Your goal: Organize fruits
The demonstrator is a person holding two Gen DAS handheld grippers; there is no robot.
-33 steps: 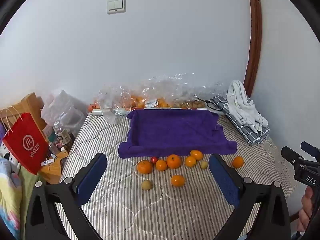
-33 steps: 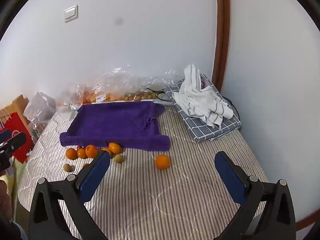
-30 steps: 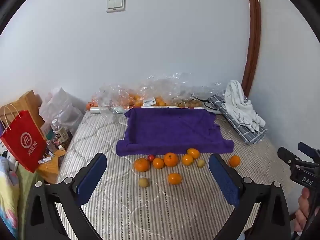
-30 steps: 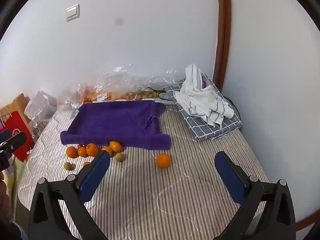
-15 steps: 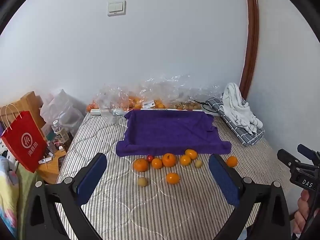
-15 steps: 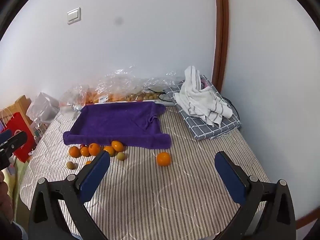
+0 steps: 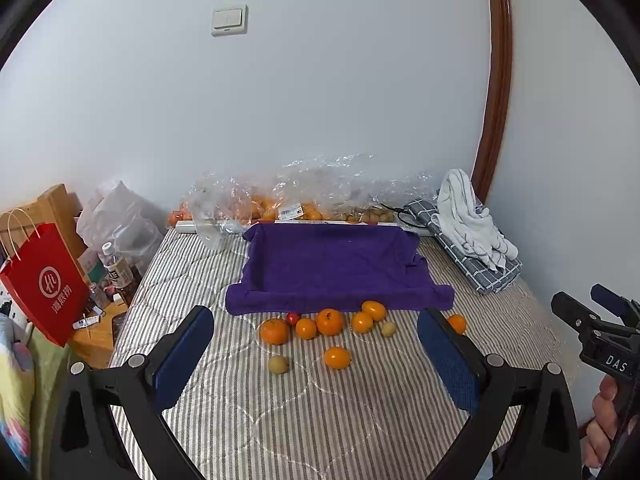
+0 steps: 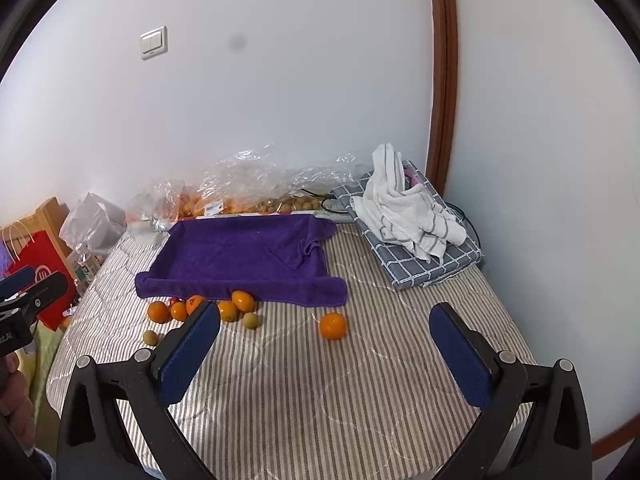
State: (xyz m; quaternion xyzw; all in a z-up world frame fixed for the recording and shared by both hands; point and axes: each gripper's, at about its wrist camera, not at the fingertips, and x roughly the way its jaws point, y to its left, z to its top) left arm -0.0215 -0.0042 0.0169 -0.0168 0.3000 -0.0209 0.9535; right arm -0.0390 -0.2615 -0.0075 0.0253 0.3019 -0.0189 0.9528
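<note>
Several oranges (image 7: 329, 321) and small yellow-green fruits (image 7: 278, 364) lie loose on the striped mattress (image 7: 280, 420), just in front of a purple towel-lined tray (image 7: 336, 264). One orange (image 8: 333, 325) lies apart to the right; it also shows in the left wrist view (image 7: 457, 323). A small red fruit (image 7: 293, 317) sits at the tray's front edge. My left gripper (image 7: 316, 356) is open and empty, held above the mattress short of the fruits. My right gripper (image 8: 326, 354) is open and empty, near the lone orange.
Clear plastic bags of fruit (image 7: 280, 200) line the wall behind the tray. A folded checked cloth with a white towel (image 8: 408, 216) lies at the right. A red paper bag (image 7: 44, 280), bottles and a wooden stand sit left of the bed. Walls close the back and right.
Both grippers have drifted slightly, so the view shifts a little. The fruits and tray have not moved. Both grippers stay open.
</note>
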